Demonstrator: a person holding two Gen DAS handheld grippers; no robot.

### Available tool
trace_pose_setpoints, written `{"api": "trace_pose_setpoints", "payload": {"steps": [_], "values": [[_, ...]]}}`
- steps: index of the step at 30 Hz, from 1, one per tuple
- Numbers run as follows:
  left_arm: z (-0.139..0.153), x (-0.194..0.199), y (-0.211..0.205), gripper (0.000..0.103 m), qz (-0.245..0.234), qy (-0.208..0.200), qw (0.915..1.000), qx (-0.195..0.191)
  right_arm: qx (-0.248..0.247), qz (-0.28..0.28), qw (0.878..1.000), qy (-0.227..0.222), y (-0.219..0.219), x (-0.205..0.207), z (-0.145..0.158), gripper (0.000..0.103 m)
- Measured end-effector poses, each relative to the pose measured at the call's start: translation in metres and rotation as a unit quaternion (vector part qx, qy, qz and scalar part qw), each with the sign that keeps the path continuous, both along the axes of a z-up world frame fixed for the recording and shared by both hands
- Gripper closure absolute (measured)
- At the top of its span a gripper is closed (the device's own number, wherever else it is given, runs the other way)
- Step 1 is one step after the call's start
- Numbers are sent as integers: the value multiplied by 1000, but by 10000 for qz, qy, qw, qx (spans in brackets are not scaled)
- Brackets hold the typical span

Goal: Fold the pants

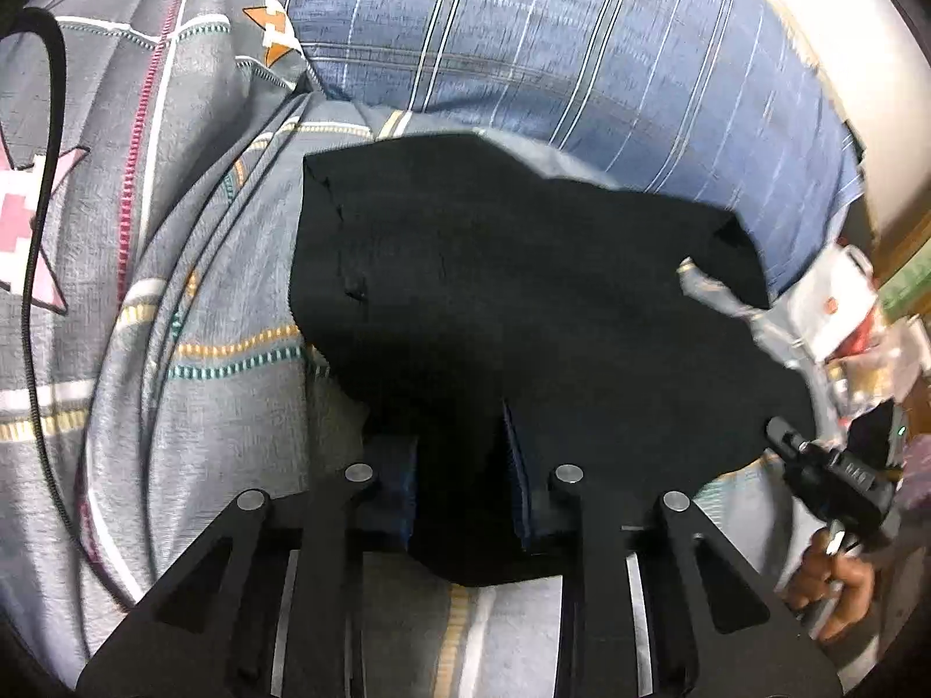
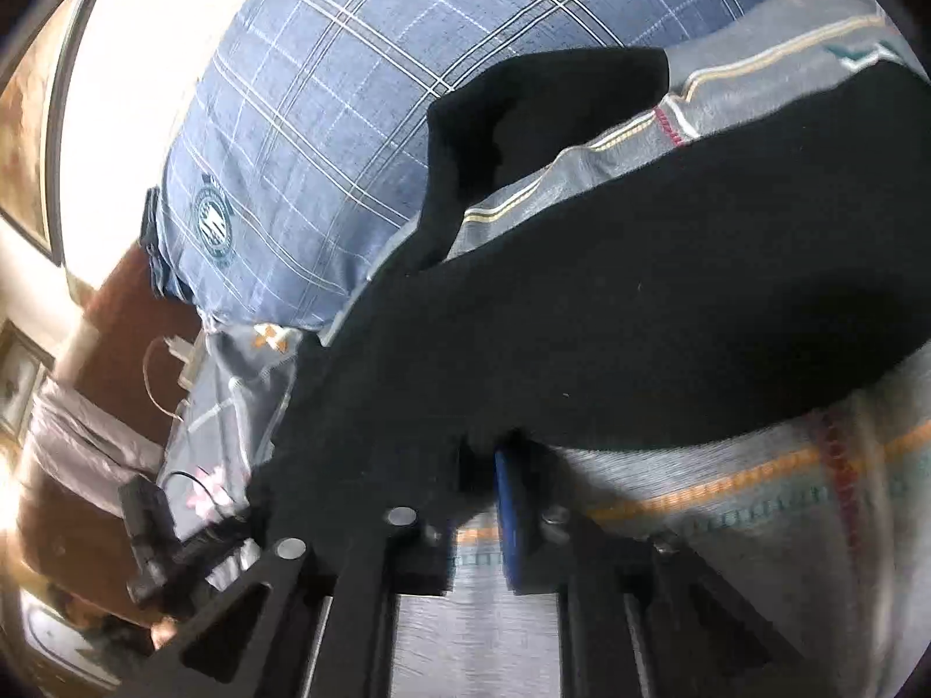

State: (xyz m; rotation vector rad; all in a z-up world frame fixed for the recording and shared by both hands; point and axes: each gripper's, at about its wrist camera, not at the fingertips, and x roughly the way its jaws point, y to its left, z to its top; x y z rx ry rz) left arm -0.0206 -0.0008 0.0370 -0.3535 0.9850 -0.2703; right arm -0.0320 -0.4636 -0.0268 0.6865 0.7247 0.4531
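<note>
Black pants (image 1: 523, 302) lie spread on a grey patterned bedspread (image 1: 221, 302). In the left wrist view my left gripper (image 1: 465, 442) sits at their near edge, and black cloth fills the narrow gap between its jaws, so it is shut on the pants. In the right wrist view the pants (image 2: 611, 302) run in a broad band across the bed. My right gripper (image 2: 491, 465) is shut on their near edge, its blue pad (image 2: 515, 517) showing beside the cloth. One end of the pants (image 2: 523, 116) is folded up at the back.
A blue checked pillow (image 1: 553, 29) lies behind the pants. A black cable (image 1: 35, 267) runs down the bedspread at the left. A person's hand (image 1: 838, 576) holds a black handle (image 1: 826, 477) at the right edge. A wall and brown furniture (image 2: 116, 320) stand beyond the bed's side.
</note>
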Motion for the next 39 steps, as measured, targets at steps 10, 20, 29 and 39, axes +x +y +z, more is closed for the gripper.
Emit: {"api": "trace_pose_setpoints", "payload": {"steps": [10, 20, 29, 39], "values": [[16, -18, 44, 97, 91, 29, 9997, 218, -682, 610, 9951, -364, 31, -55, 39, 101], [0, -38, 47, 19, 754, 128, 9966, -294, 291, -467, 9979, 353, -19, -29, -14, 78], [-14, -5, -5, 59, 124, 205, 9996, -180, 476, -312, 9984, 64, -10, 6, -10, 95], [19, -4, 33, 83, -312, 162, 9989, 321, -90, 469, 9987, -187, 27, -40, 32, 98]]}}
